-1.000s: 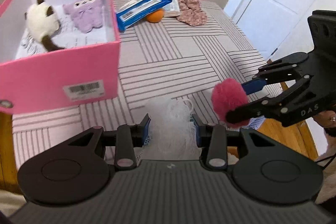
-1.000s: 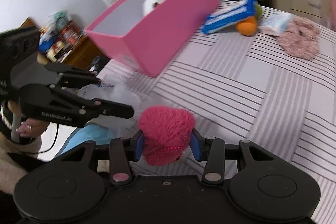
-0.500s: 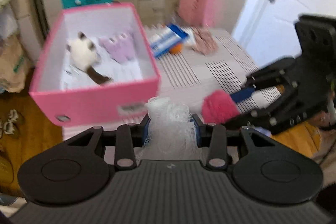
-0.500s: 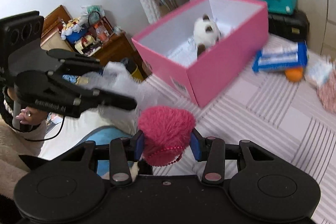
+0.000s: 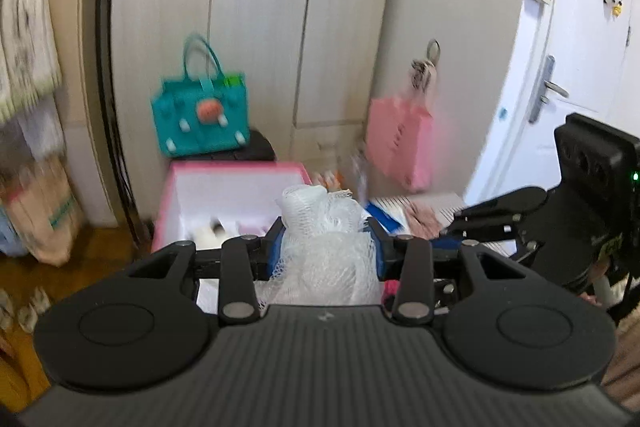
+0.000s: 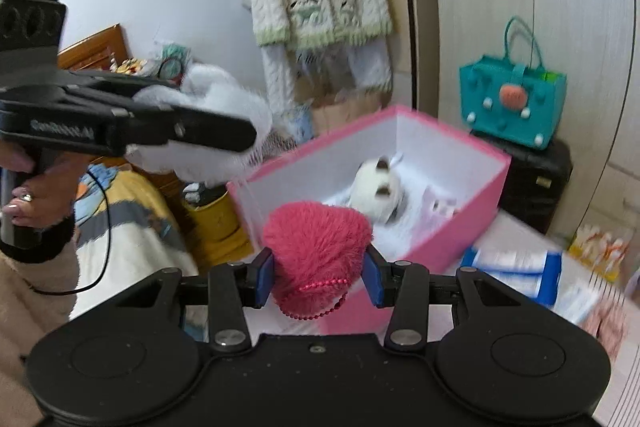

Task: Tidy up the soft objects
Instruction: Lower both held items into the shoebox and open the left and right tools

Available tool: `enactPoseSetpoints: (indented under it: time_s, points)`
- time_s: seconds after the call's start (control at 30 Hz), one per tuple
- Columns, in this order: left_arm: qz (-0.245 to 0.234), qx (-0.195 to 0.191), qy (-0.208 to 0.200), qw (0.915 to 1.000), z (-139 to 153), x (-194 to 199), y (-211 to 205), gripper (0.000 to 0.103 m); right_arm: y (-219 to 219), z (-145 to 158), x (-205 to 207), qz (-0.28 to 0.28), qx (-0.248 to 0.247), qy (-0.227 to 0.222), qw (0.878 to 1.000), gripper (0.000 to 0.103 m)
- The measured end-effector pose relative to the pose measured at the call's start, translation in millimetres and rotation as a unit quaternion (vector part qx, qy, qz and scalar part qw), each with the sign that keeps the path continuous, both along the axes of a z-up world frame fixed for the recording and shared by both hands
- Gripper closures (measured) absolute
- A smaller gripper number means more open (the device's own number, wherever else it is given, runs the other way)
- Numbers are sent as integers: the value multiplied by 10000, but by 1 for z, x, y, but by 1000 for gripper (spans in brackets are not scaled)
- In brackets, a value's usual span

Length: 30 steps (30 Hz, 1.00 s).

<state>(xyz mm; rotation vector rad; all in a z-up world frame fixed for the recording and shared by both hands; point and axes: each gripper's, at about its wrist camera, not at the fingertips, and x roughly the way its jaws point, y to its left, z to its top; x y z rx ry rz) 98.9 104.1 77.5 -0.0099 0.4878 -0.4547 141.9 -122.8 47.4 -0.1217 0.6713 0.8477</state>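
The left claw [image 5: 328, 247] is clenched on a white mesh puff [image 5: 324, 227], which sits squarely between the two blue pads and bulges above and below them. The right claw [image 6: 318, 275] is clenched on a fuzzy magenta pompom [image 6: 316, 247], likewise centred between its pads, with a short pink bead chain [image 6: 320, 301] hanging from the underside. Both items are held in the air, clear of the striped worktop [image 6: 512, 231]. The open pink box [image 6: 440, 227] stands on the worktop directly ahead of both claws; in the right wrist view the pompom overlaps the near wall of the box. Inside the box lie a white-and-brown plush [image 6: 380, 193] and, beside it, a pale lilac plush [image 6: 438, 207]. A blue-and-white packet [image 6: 516, 271] lies on the worktop to the right of the box. A teal bag [image 6: 512, 107] rests on a black case behind the box.
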Motion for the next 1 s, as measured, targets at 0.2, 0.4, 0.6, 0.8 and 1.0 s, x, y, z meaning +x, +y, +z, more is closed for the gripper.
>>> enactPoseSetpoints:
  time_s: [0.2,0.4,0.6,0.8,1.0]
  points:
    - [-28,-24,168,9999,-9,32,6,63,18,-1,34,-121,91,-207,9997,53]
    - [600,335,178,9975,-38,72,7,63,36,-15,65,-268,-92,-287,9992,53]
    - [1087,683,-490,9905,-41,85,7,63,40,-25,84,-431,-151,-297,9985,53]
    - [1007,822,341,9909,-72,117,4,63,51,-40,103,-384,-408,-177,9983,53]
    - [1125,1096,1027,9822,-109,143,1,61,68,-63,122,-317,-846,-75,9959,51]
